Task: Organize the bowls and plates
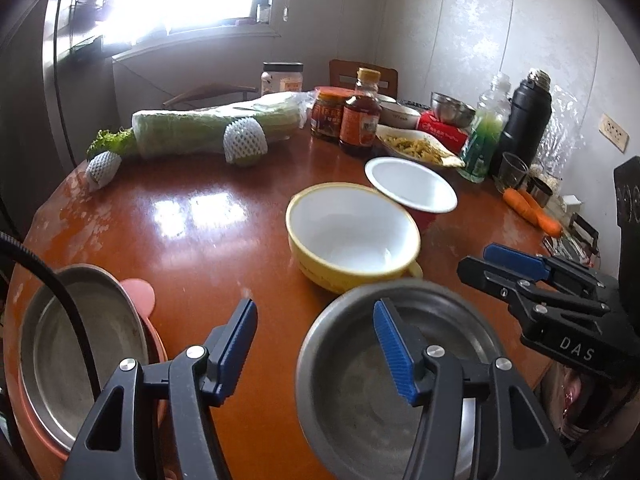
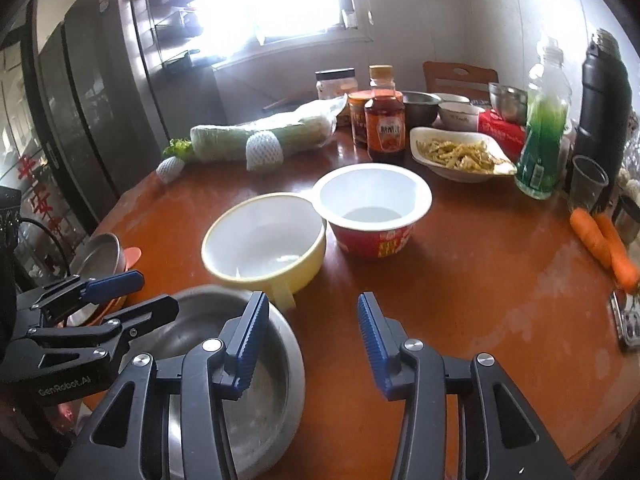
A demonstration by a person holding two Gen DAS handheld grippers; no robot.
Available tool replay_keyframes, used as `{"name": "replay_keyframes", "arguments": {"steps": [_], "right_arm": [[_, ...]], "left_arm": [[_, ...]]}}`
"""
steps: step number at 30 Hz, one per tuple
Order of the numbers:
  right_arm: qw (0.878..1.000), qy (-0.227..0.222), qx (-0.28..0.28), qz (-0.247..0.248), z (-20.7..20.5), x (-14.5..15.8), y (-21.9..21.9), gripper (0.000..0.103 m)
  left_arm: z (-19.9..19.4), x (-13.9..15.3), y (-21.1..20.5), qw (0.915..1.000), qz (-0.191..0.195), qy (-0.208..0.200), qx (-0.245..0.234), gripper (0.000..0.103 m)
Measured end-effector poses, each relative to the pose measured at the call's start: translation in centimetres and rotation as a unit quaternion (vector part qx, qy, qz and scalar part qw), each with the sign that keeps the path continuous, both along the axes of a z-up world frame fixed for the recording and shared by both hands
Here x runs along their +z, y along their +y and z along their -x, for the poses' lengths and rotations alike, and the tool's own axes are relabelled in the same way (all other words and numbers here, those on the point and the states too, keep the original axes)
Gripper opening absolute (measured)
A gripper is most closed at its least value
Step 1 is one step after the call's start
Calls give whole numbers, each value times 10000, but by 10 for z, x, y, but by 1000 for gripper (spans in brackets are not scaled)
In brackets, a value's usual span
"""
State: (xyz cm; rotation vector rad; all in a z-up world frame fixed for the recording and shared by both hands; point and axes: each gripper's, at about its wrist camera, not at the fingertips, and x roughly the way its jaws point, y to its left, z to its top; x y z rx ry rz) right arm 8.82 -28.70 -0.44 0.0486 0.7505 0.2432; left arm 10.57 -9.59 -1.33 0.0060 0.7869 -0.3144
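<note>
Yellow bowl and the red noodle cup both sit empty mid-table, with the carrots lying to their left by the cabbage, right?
Not quite. The carrots lie to the right, near the table's right edge, as the right wrist view shows. The yellow bowl and red noodle cup do sit empty mid-table.

Both wrist views close, angled down; share yellow bowl (image 1: 352, 236).

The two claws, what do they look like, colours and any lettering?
Both are black, angular plastic frames with silver bolts at the joints and ribbed blue pads on the fingers. The left claw carries white "GenRobot.AI" lettering on its body, seen from the right wrist. The right claw shows white letters "DAS" from the left wrist. A black cable curves past the left one.
</note>
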Motion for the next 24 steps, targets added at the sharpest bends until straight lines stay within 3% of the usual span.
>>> {"name": "replay_keyframes", "arguments": {"steps": [14,24], "right_arm": [[9999,21,141,72,-37,0,6,48],[9990,248,332,142,-62,-11,15,36]], "left_arm": [[-34,1,-4,9998,131,101,141,62],[-59,-10,-5,9987,146,343,334,62]]}}
